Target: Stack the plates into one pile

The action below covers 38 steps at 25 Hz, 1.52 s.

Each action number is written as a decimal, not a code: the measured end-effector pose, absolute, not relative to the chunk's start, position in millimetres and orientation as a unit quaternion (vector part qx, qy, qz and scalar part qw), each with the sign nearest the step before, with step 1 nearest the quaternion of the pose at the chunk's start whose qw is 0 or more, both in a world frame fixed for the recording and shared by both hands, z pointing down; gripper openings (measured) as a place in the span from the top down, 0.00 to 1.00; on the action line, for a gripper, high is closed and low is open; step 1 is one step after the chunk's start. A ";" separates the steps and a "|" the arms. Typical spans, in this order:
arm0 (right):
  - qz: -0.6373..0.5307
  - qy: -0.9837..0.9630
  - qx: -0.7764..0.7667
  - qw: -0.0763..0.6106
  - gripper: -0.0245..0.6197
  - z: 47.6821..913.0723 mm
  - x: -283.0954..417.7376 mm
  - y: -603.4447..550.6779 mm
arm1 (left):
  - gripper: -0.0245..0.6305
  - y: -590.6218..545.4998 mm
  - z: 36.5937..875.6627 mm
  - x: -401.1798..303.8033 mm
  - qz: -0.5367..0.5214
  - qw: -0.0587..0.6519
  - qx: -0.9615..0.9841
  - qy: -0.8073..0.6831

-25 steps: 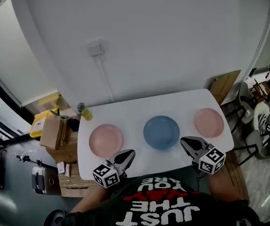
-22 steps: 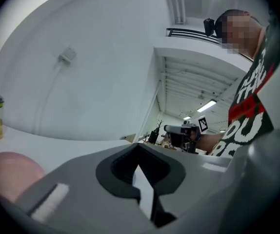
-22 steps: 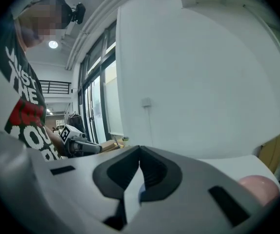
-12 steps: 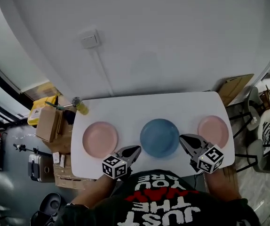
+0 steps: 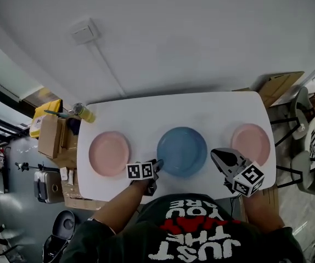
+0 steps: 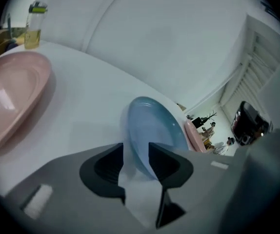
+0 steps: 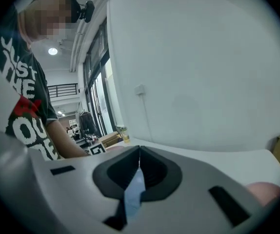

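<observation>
Plates, 3 round and glossy, are spread on a white table (image 5: 146, 114): blue plate (image 5: 182, 151) central, pink plate (image 5: 109, 153) at 9 o'clock, second pink plate (image 5: 251, 143) at 3. Its 7 o'clock rim is straddled by the opening jaws of the left gripper (image 5: 157, 164); the right gripper (image 5: 216, 155) is closed, empty.

In the left gripper view the left pink plate (image 6: 8, 101) is cut by the picture's edge, and the blue plate (image 6: 152, 126) hides most of the right pink plate (image 6: 194, 136).

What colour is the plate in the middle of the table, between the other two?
Blue; the middle plate shows best in the head view.
</observation>
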State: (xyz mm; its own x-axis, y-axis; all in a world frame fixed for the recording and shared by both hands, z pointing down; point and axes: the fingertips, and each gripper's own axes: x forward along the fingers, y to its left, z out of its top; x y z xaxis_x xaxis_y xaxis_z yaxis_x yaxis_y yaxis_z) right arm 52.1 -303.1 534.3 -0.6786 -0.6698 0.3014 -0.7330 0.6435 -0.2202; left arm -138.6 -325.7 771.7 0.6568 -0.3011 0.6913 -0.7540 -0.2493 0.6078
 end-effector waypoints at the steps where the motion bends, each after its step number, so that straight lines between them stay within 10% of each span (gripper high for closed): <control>1: 0.166 -0.900 0.392 0.099 0.95 536.3 54.7 -302.2 | 0.74 -325.9 780.5 -136.1 0.227 0.520 0.747 -0.348; 15: 0.176 -0.893 0.398 0.115 0.95 539.1 58.3 -293.3 | 0.92 -352.9 772.2 -145.5 0.088 0.630 0.669 -0.385; 30: 0.138 -0.951 0.248 0.122 0.95 535.3 -104.7 -350.6 | 0.92 -352.6 739.8 -454.7 -0.045 0.589 0.527 -0.611; 38: 0.141 -0.951 0.238 0.140 0.95 540.4 -126.2 -349.4 | 0.92 -336.1 777.8 -490.8 0.006 0.607 0.493 -0.624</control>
